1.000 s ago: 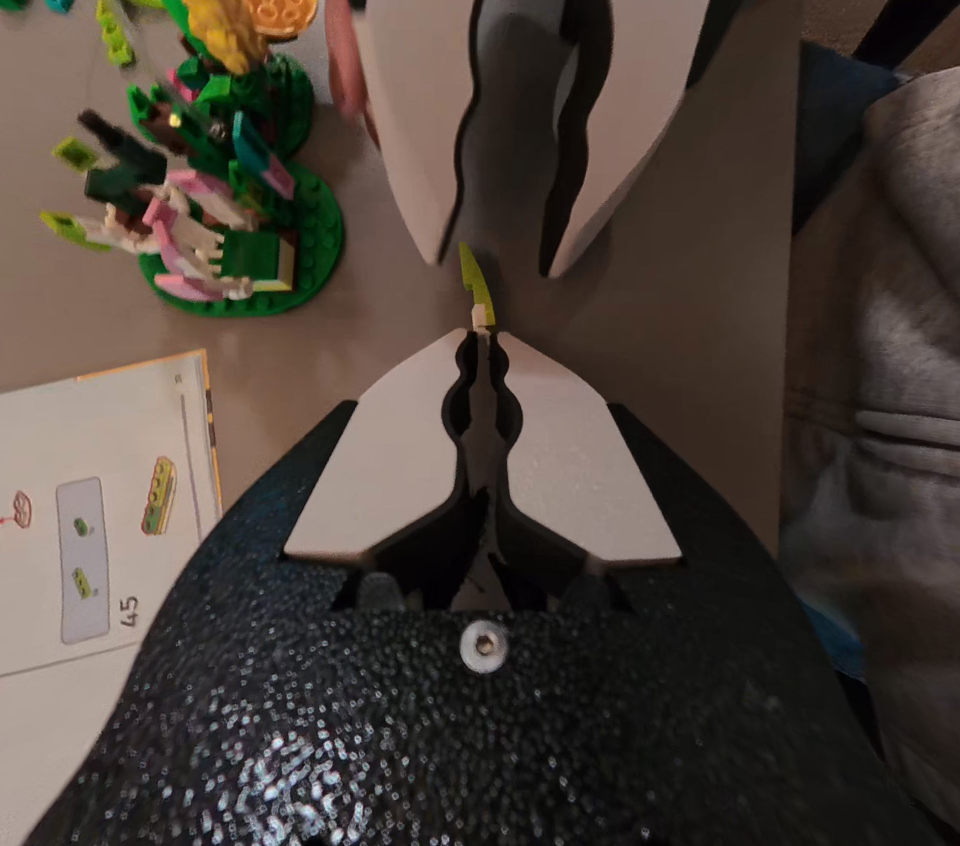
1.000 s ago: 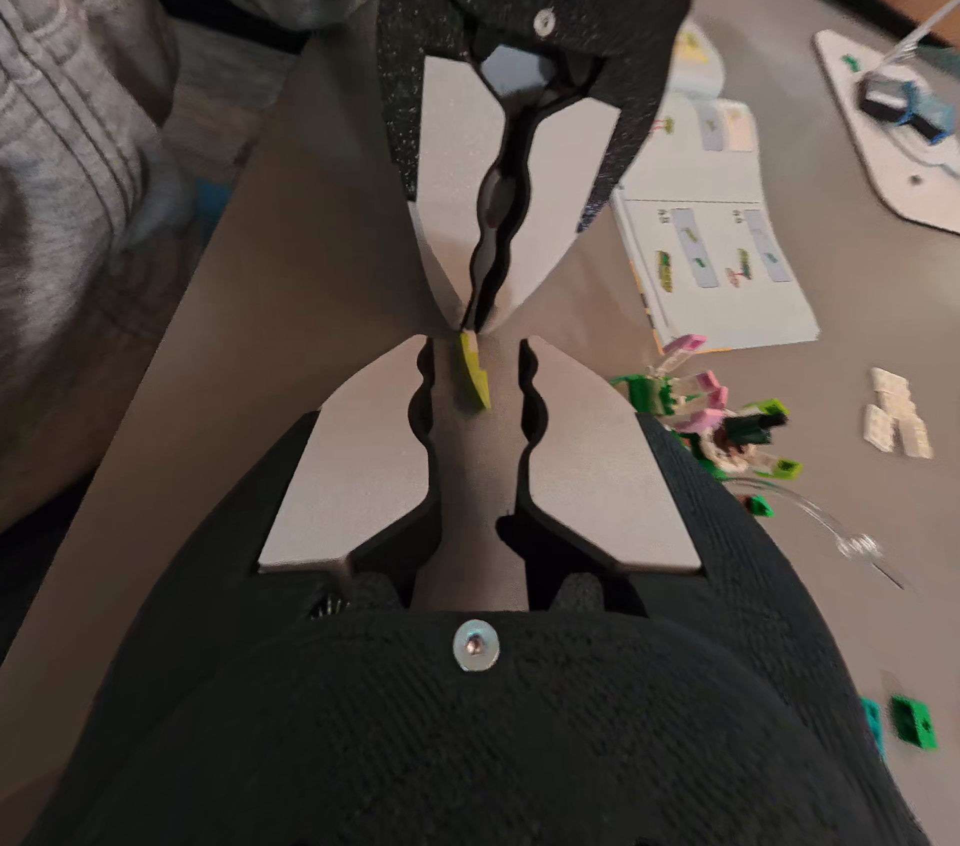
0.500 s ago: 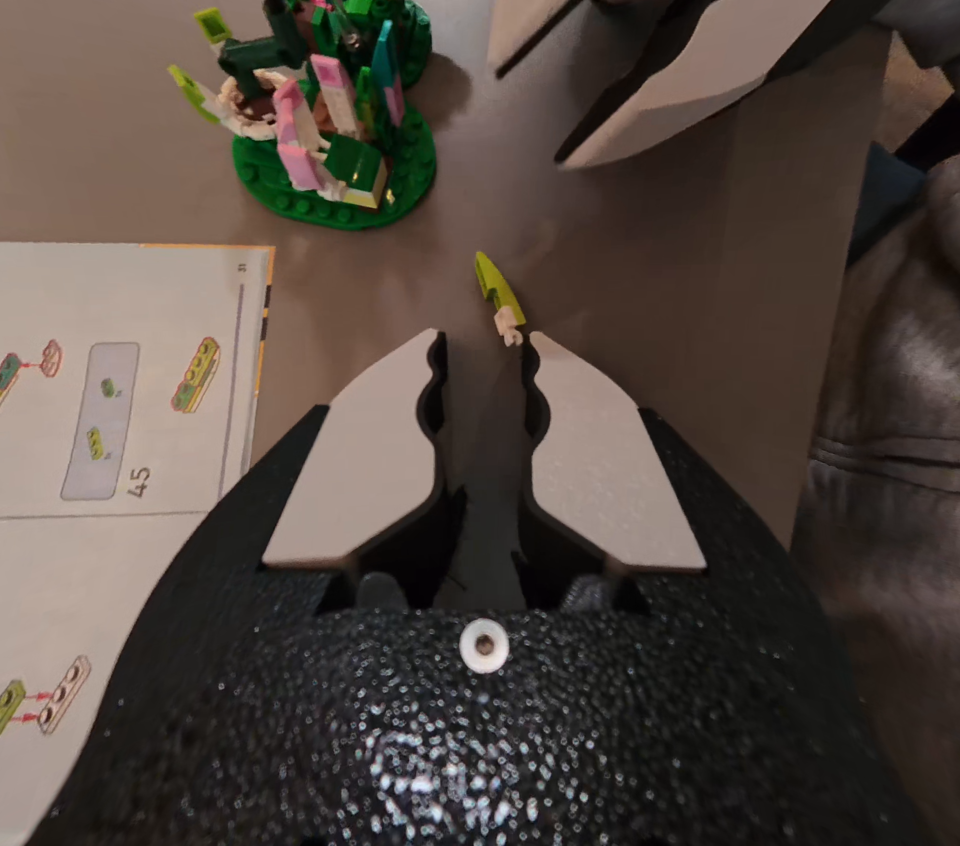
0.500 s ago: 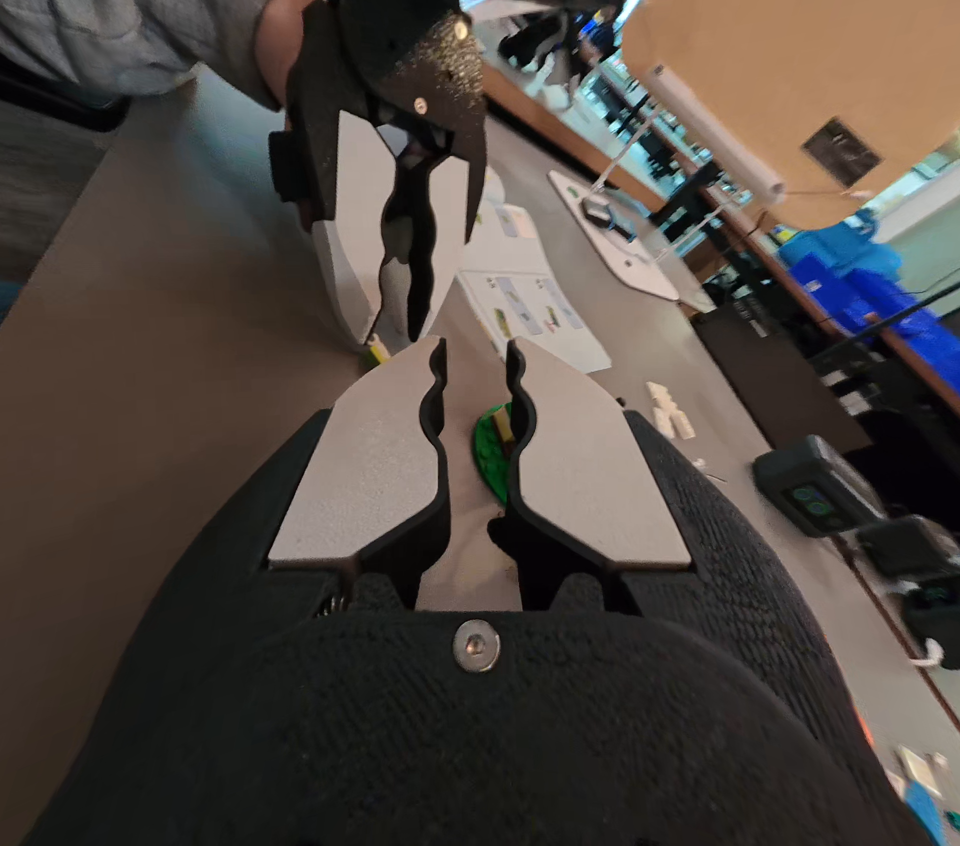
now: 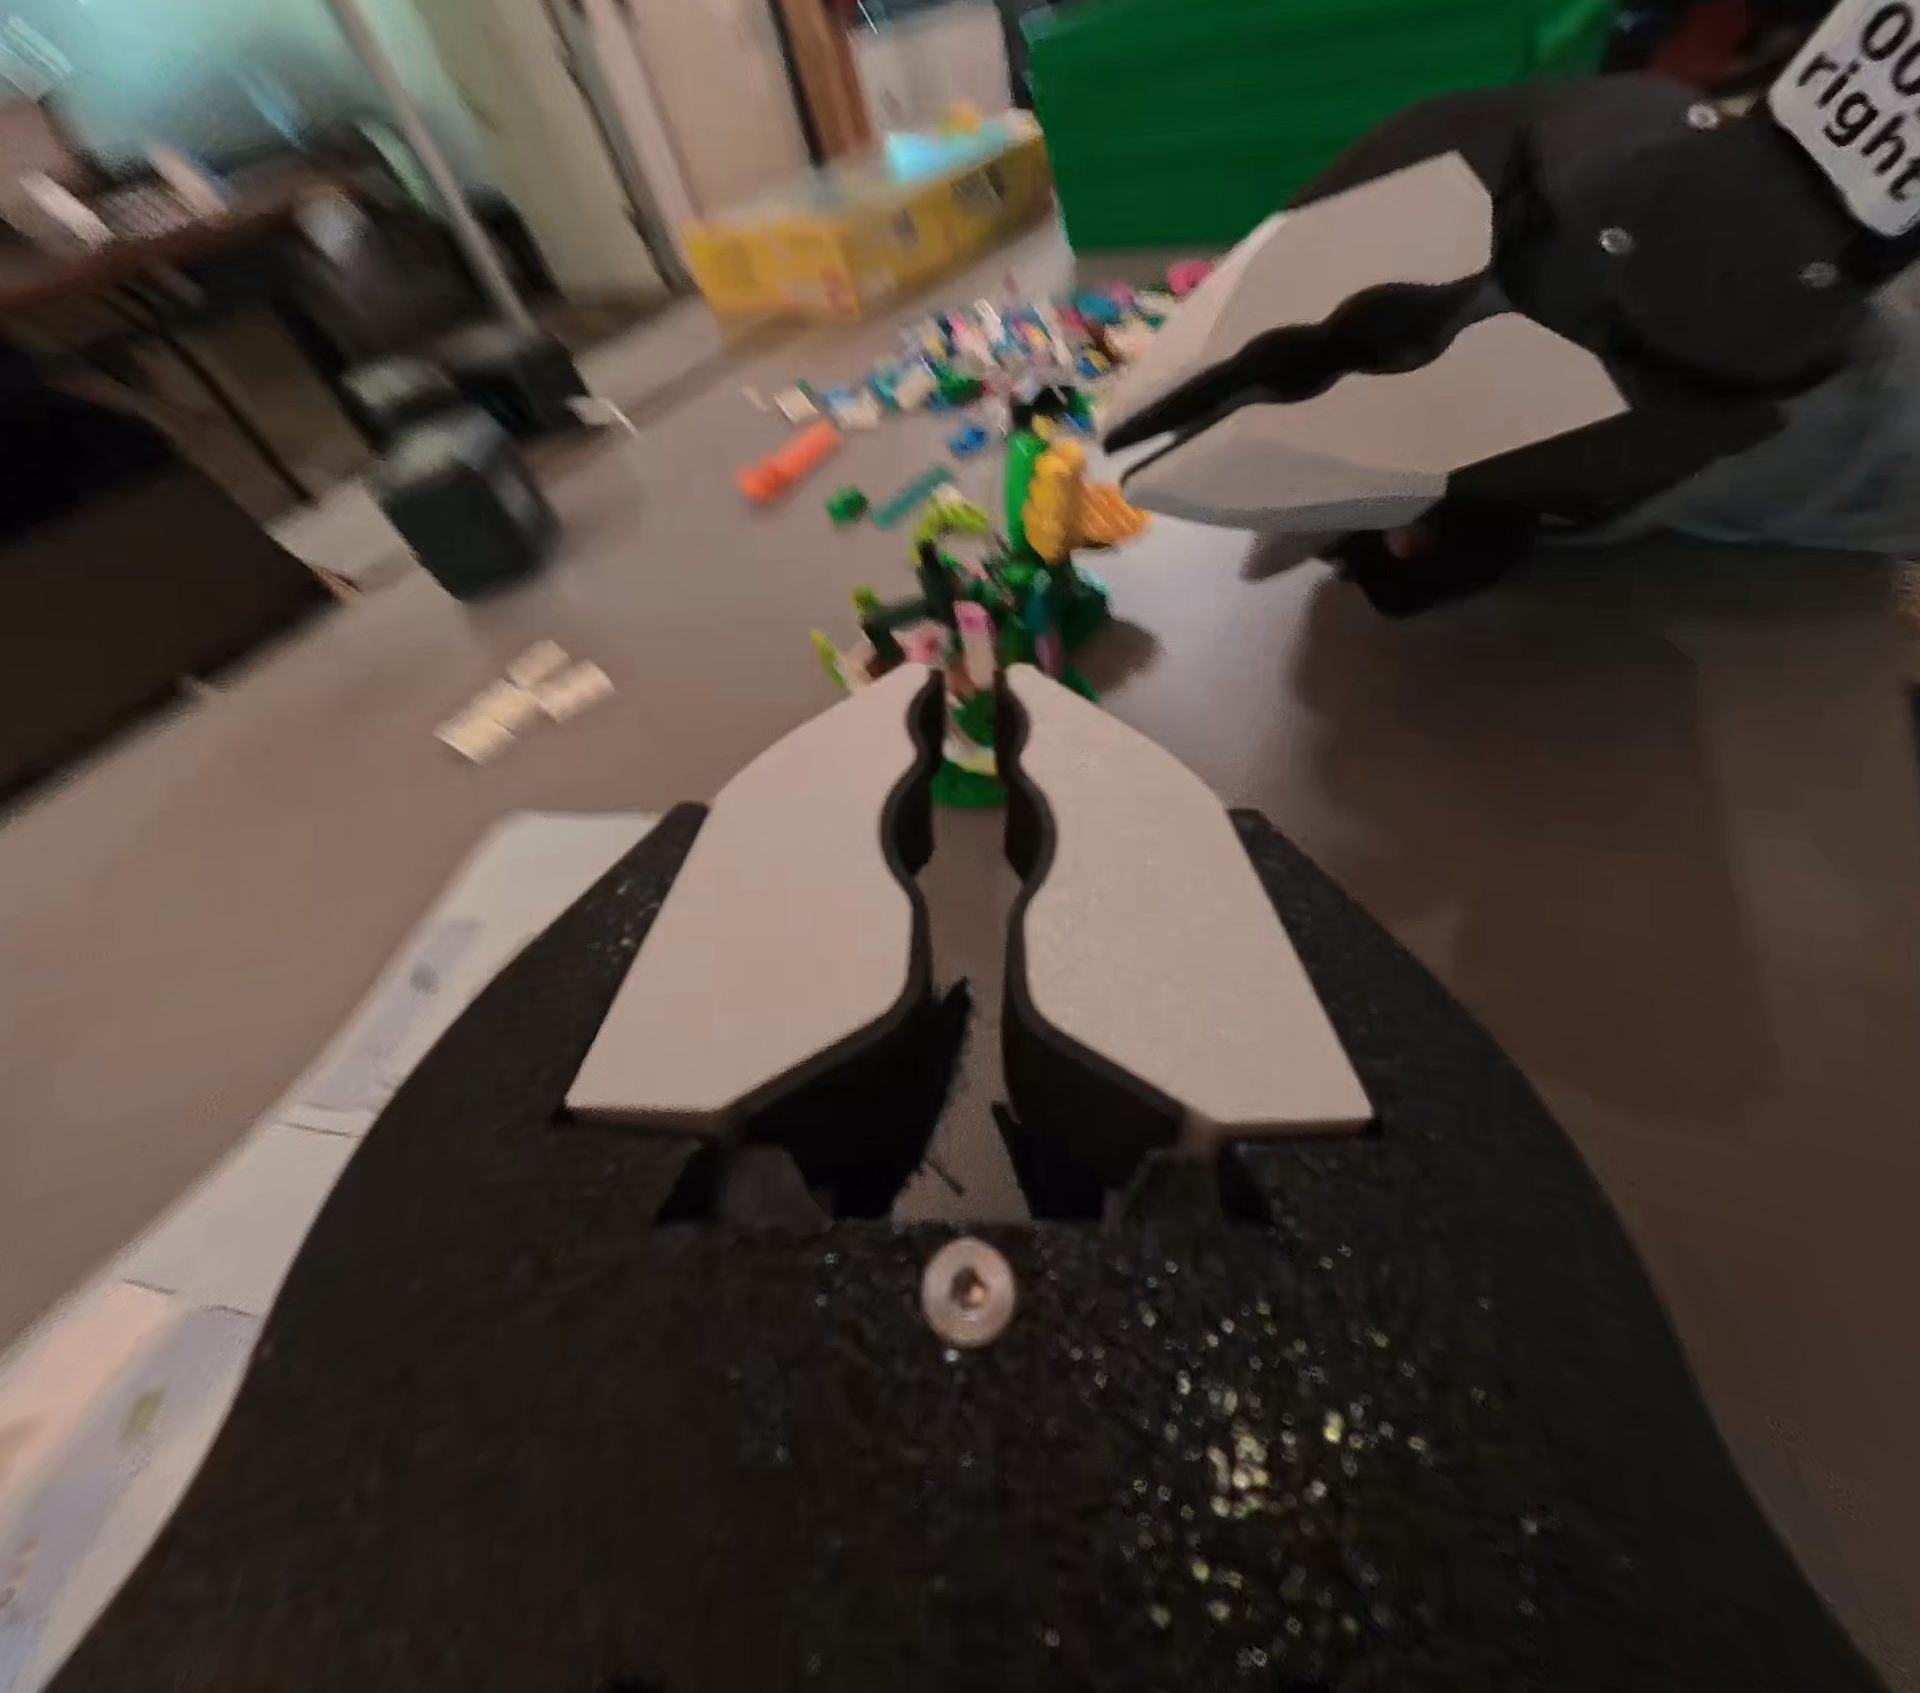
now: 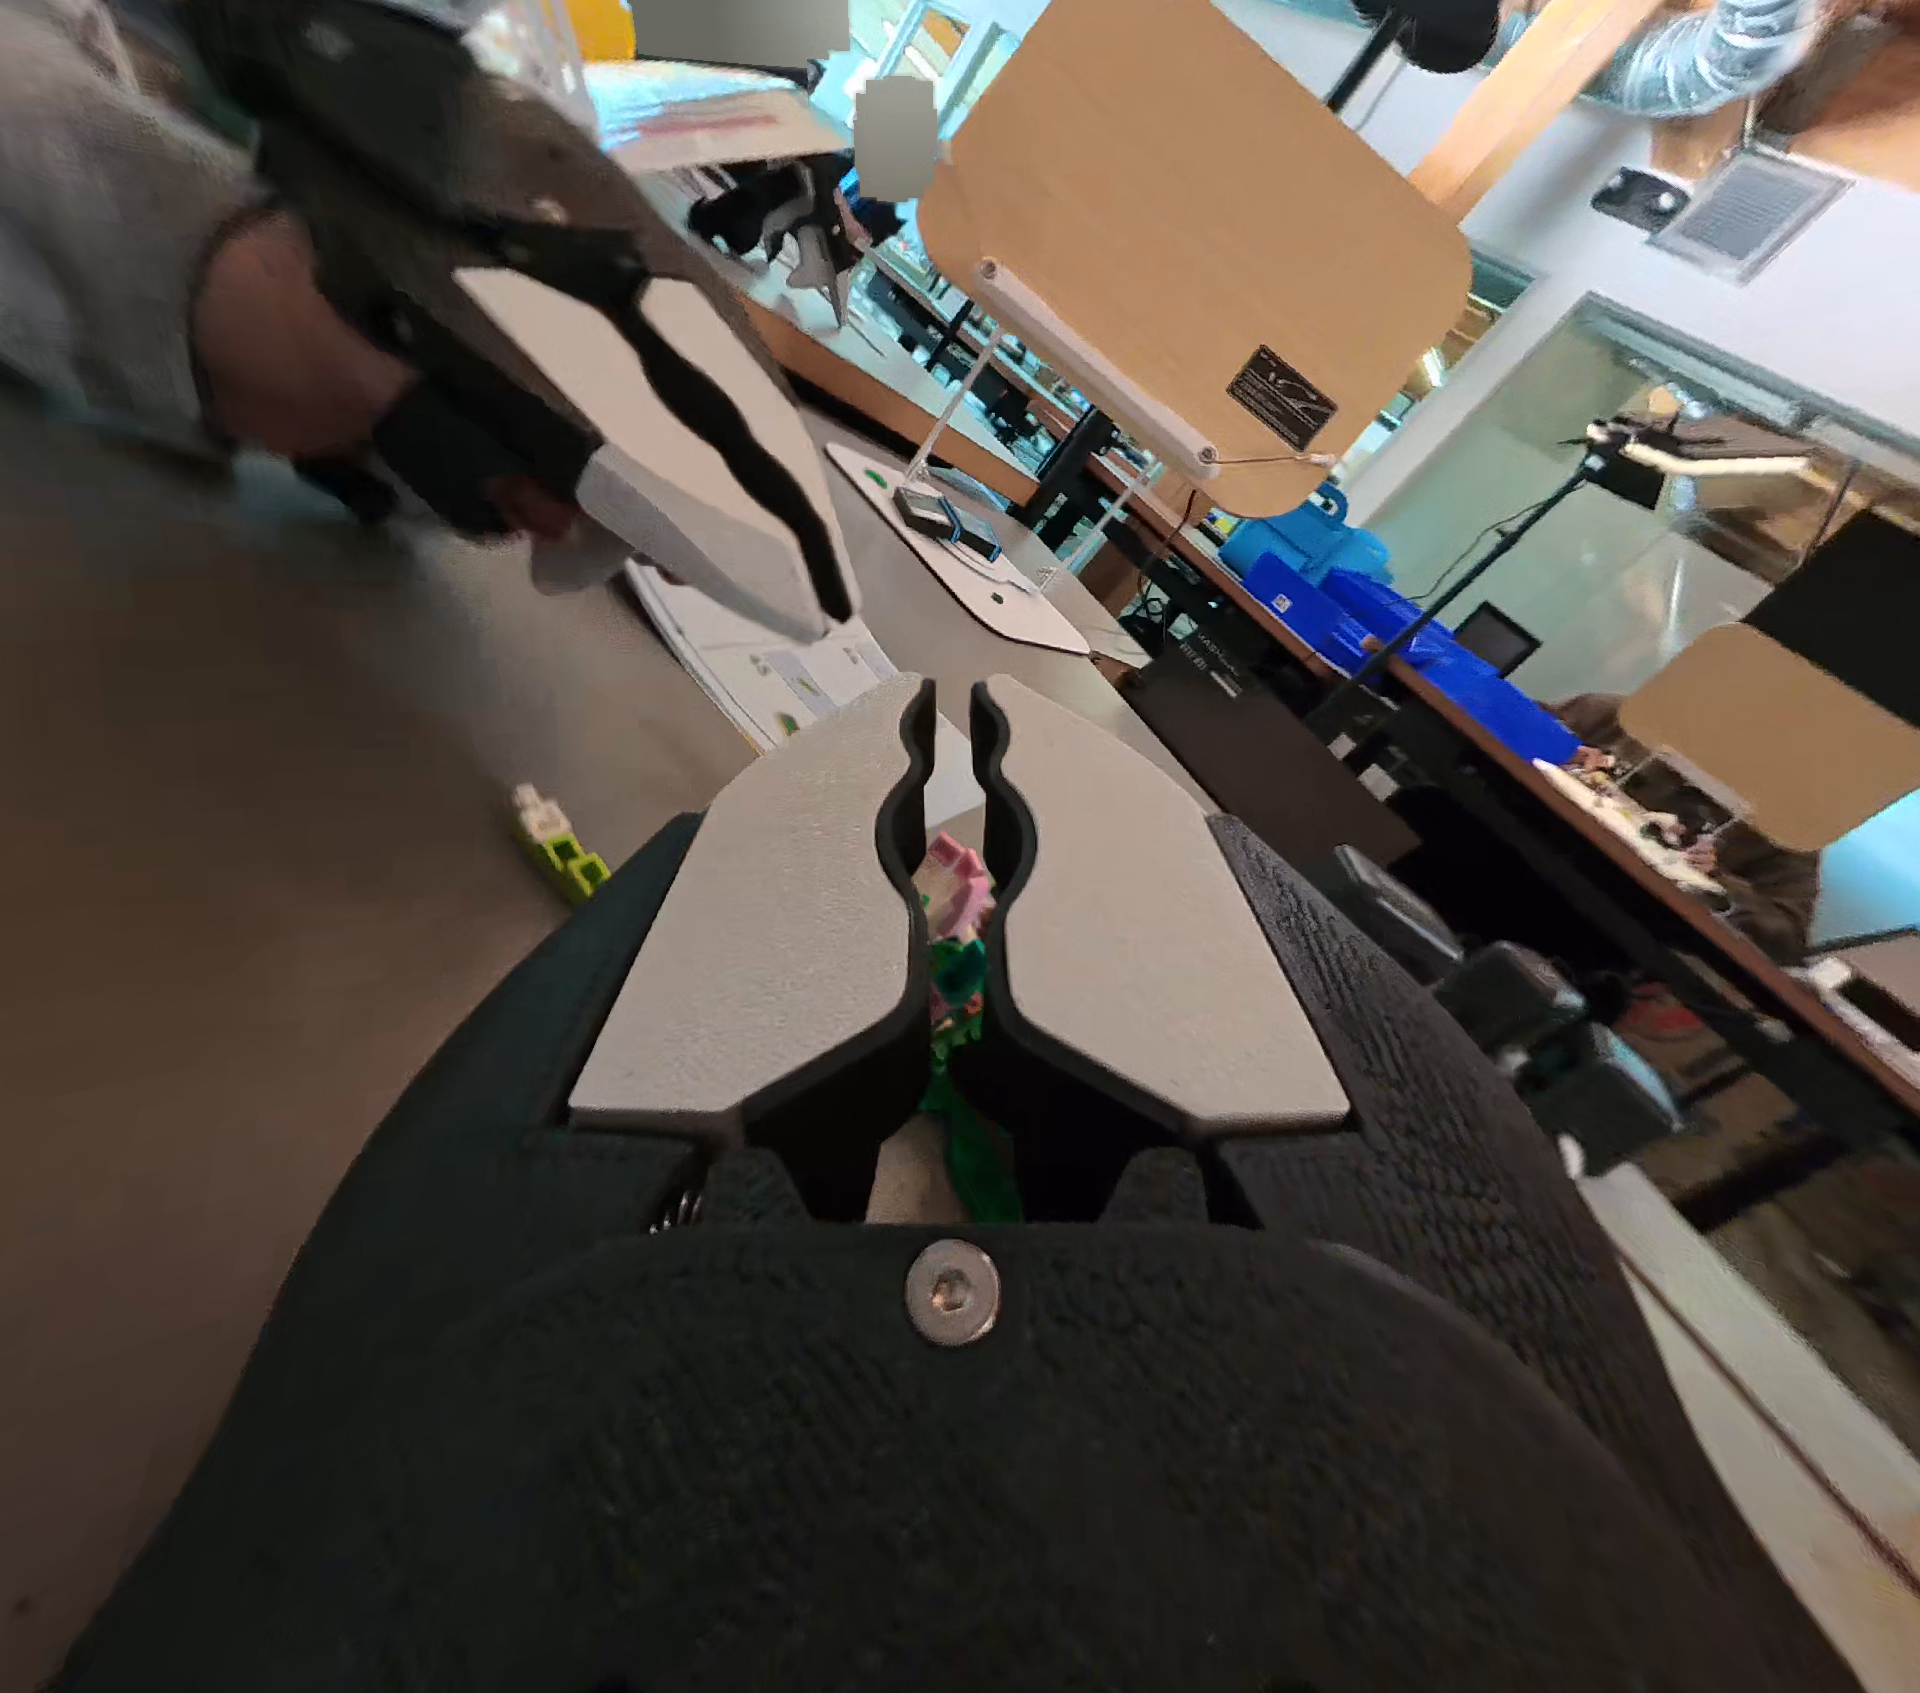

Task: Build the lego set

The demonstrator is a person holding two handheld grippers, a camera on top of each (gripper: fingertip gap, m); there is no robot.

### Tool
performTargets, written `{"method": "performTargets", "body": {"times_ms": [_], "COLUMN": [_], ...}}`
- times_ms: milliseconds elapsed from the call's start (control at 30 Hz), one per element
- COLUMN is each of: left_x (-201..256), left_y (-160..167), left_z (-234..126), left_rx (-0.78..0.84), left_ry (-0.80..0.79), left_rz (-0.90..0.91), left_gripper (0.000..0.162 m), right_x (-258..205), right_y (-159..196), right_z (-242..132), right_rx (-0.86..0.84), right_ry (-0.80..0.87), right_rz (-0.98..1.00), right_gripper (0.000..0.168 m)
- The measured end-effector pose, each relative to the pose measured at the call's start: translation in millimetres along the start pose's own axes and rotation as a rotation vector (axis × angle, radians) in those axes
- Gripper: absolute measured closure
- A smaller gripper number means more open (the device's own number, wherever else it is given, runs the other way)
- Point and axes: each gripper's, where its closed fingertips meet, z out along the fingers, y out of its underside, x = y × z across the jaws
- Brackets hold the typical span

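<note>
Right claw point(image 6: 951, 693) hides most of the flower model point(image 6: 956, 937)

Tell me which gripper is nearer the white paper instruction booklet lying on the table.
Left. The left gripper hovers right above the instruction booklet. The right gripper hangs over the green-based lego flower model, on the side away from the booklet.

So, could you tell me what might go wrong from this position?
1. The small lime-and-white piece lies loose on the table, outside both hand-held grippers, so a sweep might knock it away.
2. The right hand-held gripper hangs right over the flower model and could topple it.
</note>
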Motion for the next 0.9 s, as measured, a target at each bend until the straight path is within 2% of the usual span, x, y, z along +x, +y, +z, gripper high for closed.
{"method": "performTargets", "body": {"times_ms": [33,100,233,400,567,900], "left_x": [-3.1,-5.5,-2.5,-14.2,-25.7,-28.4], "left_y": [-6.7,-15.4,-19.3,-18.2,-35.9,-25.8], "left_z": [-2.1,-5.7,-5.2,-12.7,-27.5,-23.0], "left_rx": [0.059,0.137,0.158,0.149,0.276,0.205], "left_ry": [-0.052,-0.119,-0.11,-0.211,-0.29,-0.299], "left_rz": [0.067,0.157,0.118,0.219,0.179,0.185], "left_gripper": [0.162,0.162,0.162,0.162,0.162,0.162], "right_x": [2.1,4.8,5.3,6.0,2.7,7.9], "right_y": [-1.1,-0.3,5.6,10.2,11.5,17.7], "right_z": [0.2,0.8,2.1,3.6,4.9,3.6], "right_rx": [0.004,0.001,-0.021,-0.042,-0.048,-0.073], "right_ry": [0.011,0.025,0.036,0.062,0.053,0.082], "right_rz": [0.033,0.069,0.038,-0.047,-0.089,-0.163], "right_gripper": [0.164,0.164,0.165,0.165,0.165,0.167]}}
